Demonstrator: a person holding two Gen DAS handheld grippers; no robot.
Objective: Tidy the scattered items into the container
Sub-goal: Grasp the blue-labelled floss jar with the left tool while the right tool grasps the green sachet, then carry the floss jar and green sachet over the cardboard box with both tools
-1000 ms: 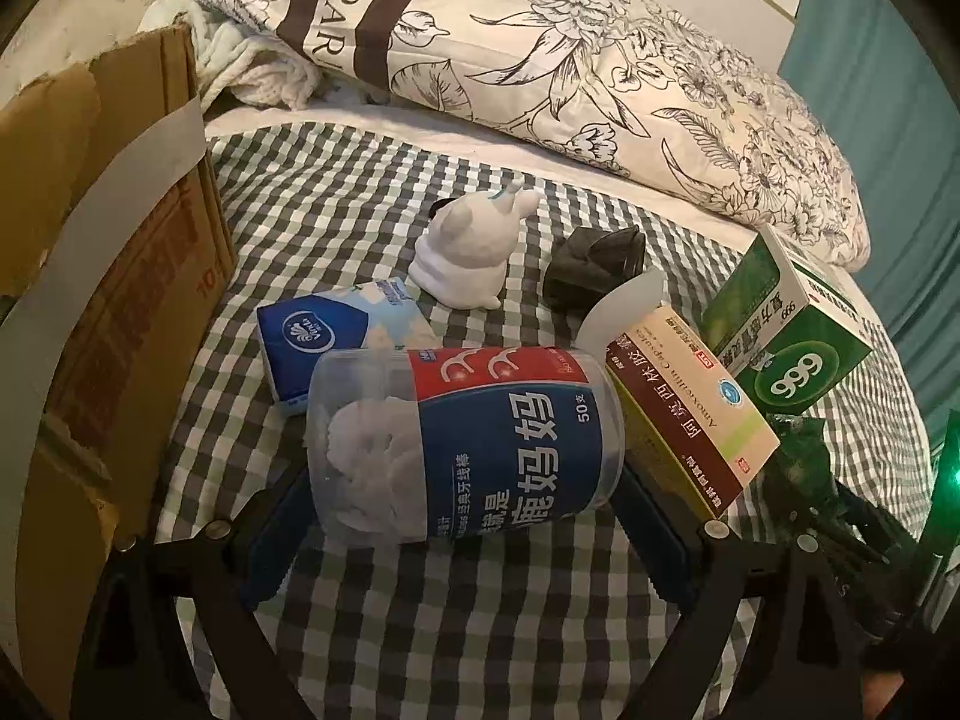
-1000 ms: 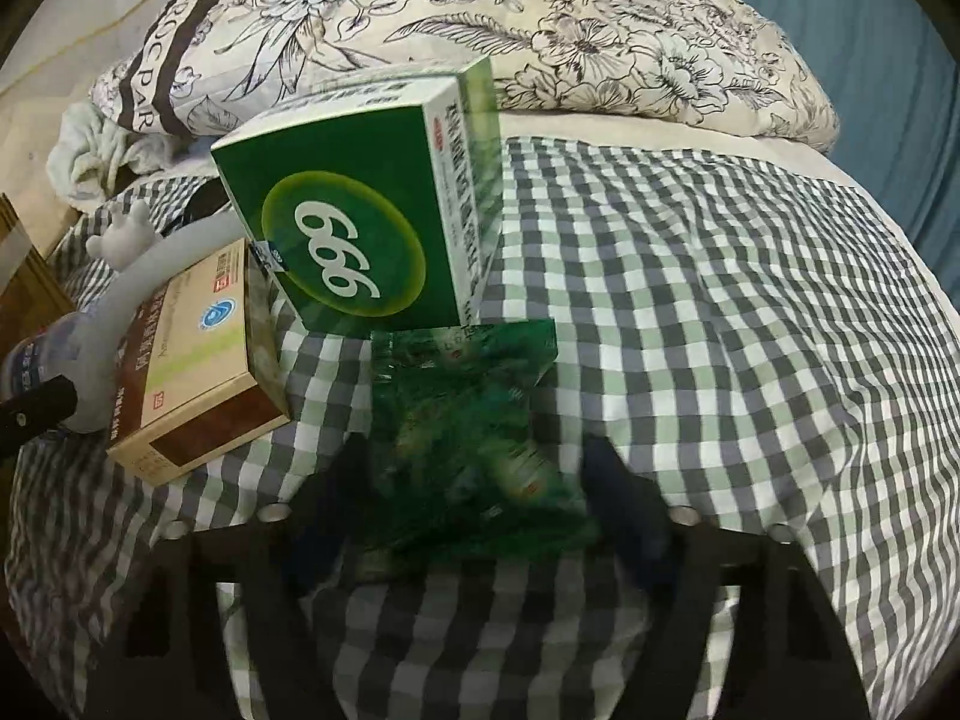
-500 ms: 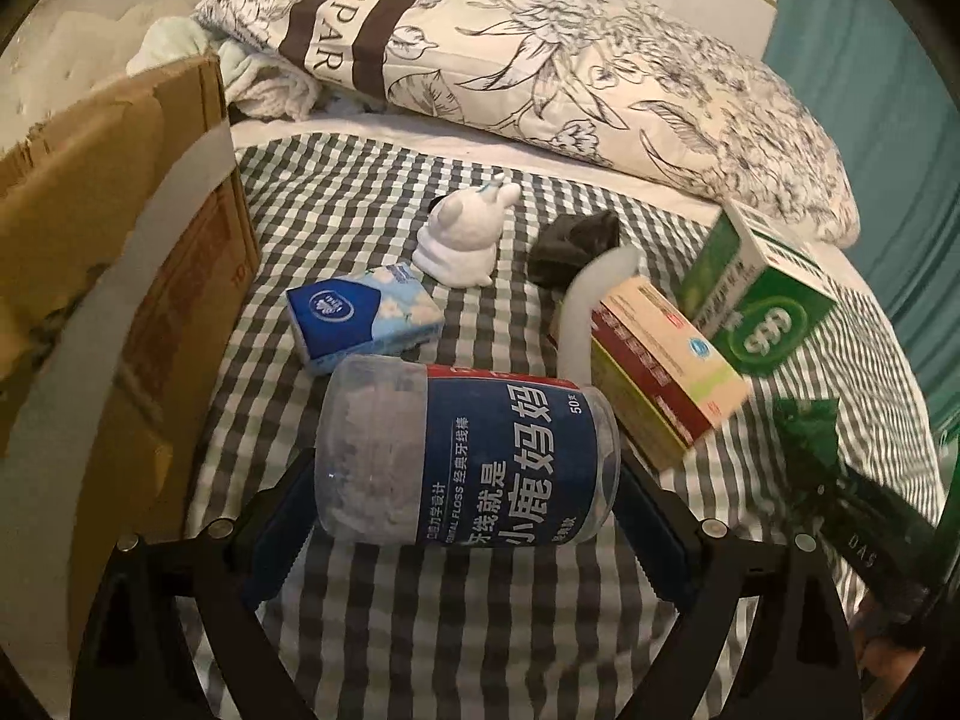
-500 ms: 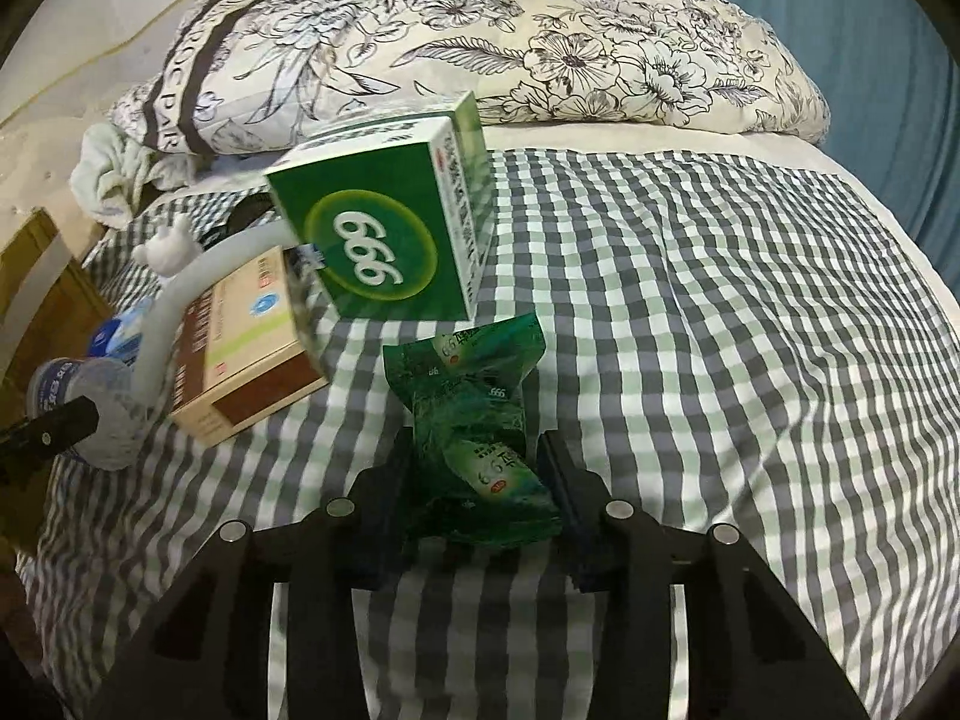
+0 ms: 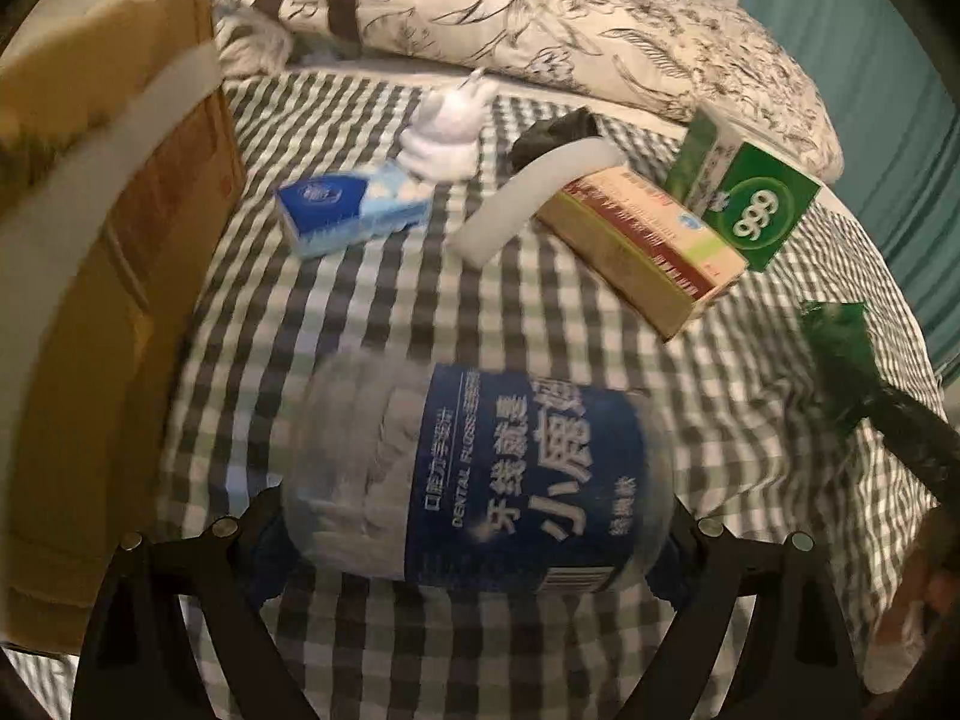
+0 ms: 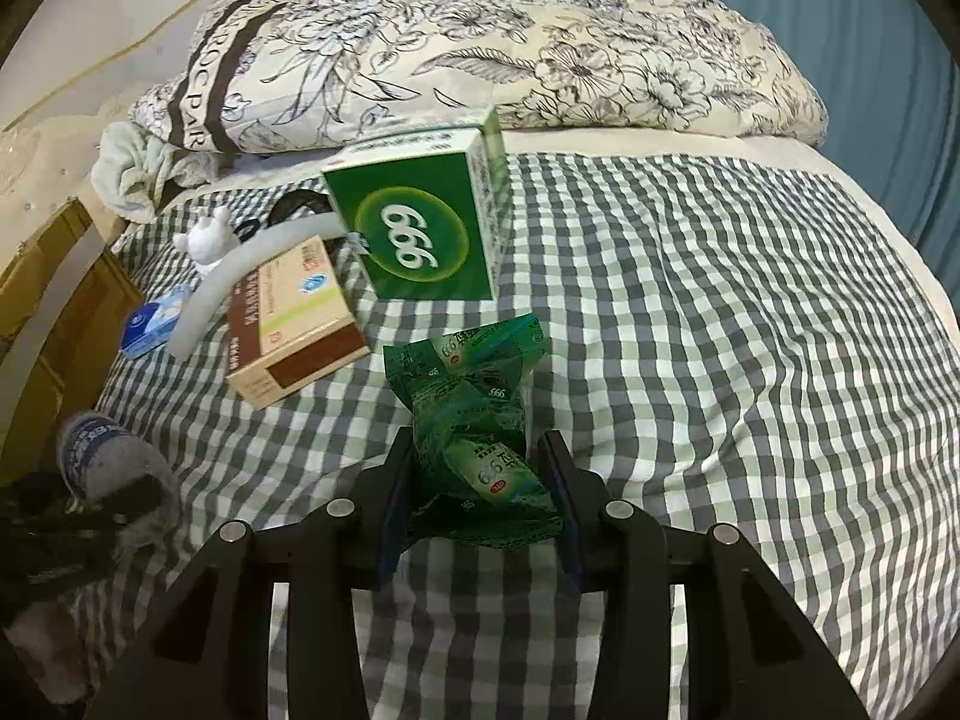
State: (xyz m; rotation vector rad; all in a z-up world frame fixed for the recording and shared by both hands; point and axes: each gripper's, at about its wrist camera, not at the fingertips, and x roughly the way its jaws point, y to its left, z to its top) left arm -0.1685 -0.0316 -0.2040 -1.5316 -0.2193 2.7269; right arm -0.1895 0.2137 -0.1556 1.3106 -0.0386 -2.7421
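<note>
The left gripper (image 5: 474,516) is clamping a clear plastic dental-floss jar with a blue label (image 5: 480,474), which is lying on its side across the wide-set jaws, both pads pressing on its ends; the view is blurred, and whether the jar is touching the bedding I cannot tell. The right gripper (image 6: 480,480) is squeezing a crumpled green foil sachet pack (image 6: 477,420), its jaws having just narrowed onto it, and the pack is sticking up between the pads above the green-and-white checked bedspread (image 6: 720,330). Beyond the sachets, a green cardboard box printed 999 (image 6: 420,228) is standing tilted, leaning against a beige and brown flat medicine carton (image 6: 294,324). A curved white foam strip (image 5: 528,198) is lying against that carton's far edge, with a dark crumpled object (image 5: 555,129) just behind it. A small blue tissue pack (image 5: 354,210) is lying near a white plush toy (image 5: 447,132). The brown cardboard box with pale tape (image 5: 114,252), the container, is standing at the left edge of the bed, beside the jar. A floral patterned pillow (image 6: 510,54) is resting along the head of the bed.
</note>
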